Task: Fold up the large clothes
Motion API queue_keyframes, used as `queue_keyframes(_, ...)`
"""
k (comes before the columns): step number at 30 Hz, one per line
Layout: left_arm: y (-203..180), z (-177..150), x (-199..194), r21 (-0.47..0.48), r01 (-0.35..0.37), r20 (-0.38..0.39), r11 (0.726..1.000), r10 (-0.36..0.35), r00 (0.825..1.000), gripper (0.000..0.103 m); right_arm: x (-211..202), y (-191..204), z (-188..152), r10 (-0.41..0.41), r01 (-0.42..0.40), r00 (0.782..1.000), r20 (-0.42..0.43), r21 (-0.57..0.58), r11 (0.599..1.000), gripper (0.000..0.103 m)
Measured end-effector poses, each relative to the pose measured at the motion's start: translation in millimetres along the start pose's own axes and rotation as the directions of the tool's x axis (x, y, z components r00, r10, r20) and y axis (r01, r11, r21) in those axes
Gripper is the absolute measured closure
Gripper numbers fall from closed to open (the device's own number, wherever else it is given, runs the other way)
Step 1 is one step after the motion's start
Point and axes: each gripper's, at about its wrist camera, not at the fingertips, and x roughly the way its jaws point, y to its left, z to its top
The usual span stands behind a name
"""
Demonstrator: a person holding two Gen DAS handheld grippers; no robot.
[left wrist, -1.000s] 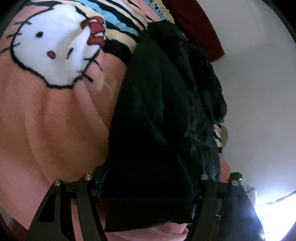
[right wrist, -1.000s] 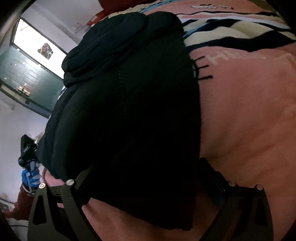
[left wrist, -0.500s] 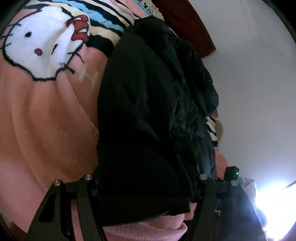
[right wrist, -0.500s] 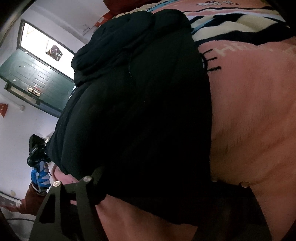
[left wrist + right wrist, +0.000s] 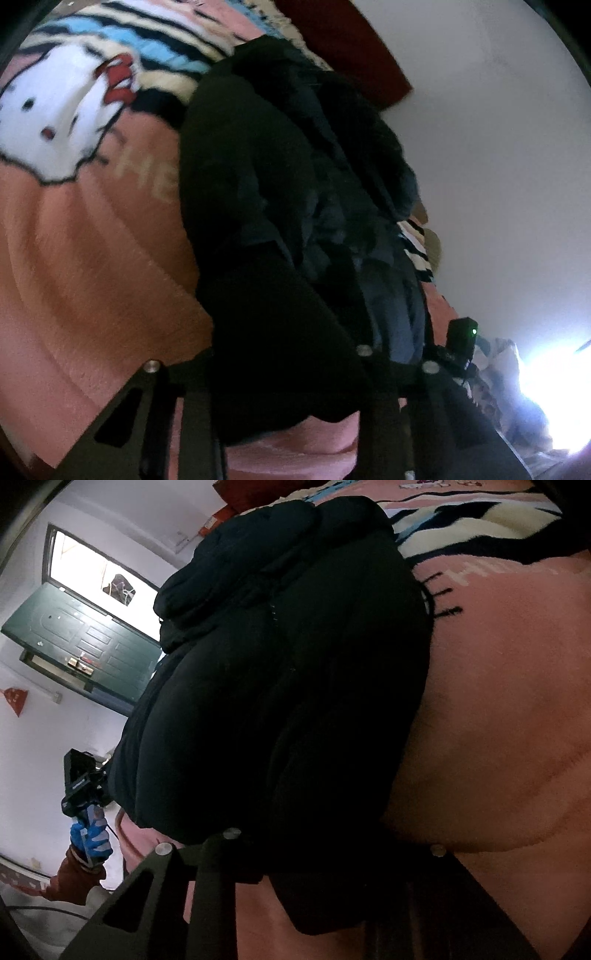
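A big black padded jacket lies lengthwise on a pink blanket. Its near hem bunches up between the jaws of my left gripper, which are closing and pinch the cloth. The fingertips are buried in the dark fabric. In the right wrist view the same jacket fills the middle. My right gripper has its jaws closing on the other near corner of the hem, with cloth squeezed between them. A blue-gloved hand holding the left gripper shows at the far left there.
The blanket bears a white cartoon cat and stripes toward the head end. A dark red pillow lies against the white wall. A green door under a bright window stands beyond the bed's left side.
Both pairs of jaws have drawn in from wide apart onto the jacket's near hem. The hem at the left gripper is now bunched and slightly raised.
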Motion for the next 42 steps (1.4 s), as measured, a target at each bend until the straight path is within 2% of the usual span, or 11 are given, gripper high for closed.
queue_keyframes(3,-6.9,2.1,-2.0,0.031,0.007,0.005,0.999,-0.008,1.0,0.079,0.4,0.1,0.8,0.015,-0.015,1.0,0.015,0.005,1.0,0.081)
queue_keyframes(12,-18.8,18.8,-16.4,0.015,0.104,0.074,0.994,-0.105,0.992,0.083,-17.8,5.3,6.2,0.064,-0.063,0.995,0.083,-0.012,0.998,0.087)
queue_keyframes(17,-36.5,37.3,-24.3,0.041,0.156,0.11,0.987,-0.159,0.981,0.084,-34.0,19.2,22.5,0.112,-0.107,0.984,0.138,-0.044,0.993,0.087)
queue_keyframes(21,-50.3,55.2,-32.6,0.054,0.197,0.147,0.979,-0.203,0.968,0.084,-52.8,32.0,42.4,0.161,-0.148,0.966,0.201,-0.079,0.986,0.087)
queue_keyframes(25,-60.0,84.5,-47.6,0.056,0.271,0.208,0.961,-0.277,0.938,0.084,-70.5,38.6,67.9,0.218,-0.2,0.937,0.275,-0.091,0.976,0.087)
queue_keyframes(29,-70.5,122.0,-54.9,0.071,0.325,0.245,0.943,-0.333,0.911,0.084,-79.8,39.7,104.5,0.275,-0.267,0.892,0.358,-0.073,0.961,0.087)
queue_keyframes(32,-79.2,157.1,-52.8,0.071,0.397,0.266,0.915,-0.401,0.876,0.084,-84.3,39.8,132.4,0.295,-0.294,0.87,0.395,-0.063,0.954,0.087)
queue_keyframes(35,-84.4,188.1,-43.9,0.05,0.445,0.283,0.894,-0.44,0.852,0.084,-88.6,39.3,164.9,0.31,-0.323,0.849,0.427,-0.045,0.945,0.087)
queue_keyframes(37,-89.1,213.8,-35.0,0.04,0.437,0.293,0.898,-0.429,0.854,0.083,-86.4,38.7,187.3,0.296,-0.323,0.848,0.439,-0.015,0.946,0.086)
queue_keyframes(42,-87.9,281.9,-6.4,-0.035,0.358,0.328,0.933,-0.328,0.886,0.083,-73.2,33.5,242.4,0.239,-0.305,0.857,0.456,0.076,0.949,0.085)
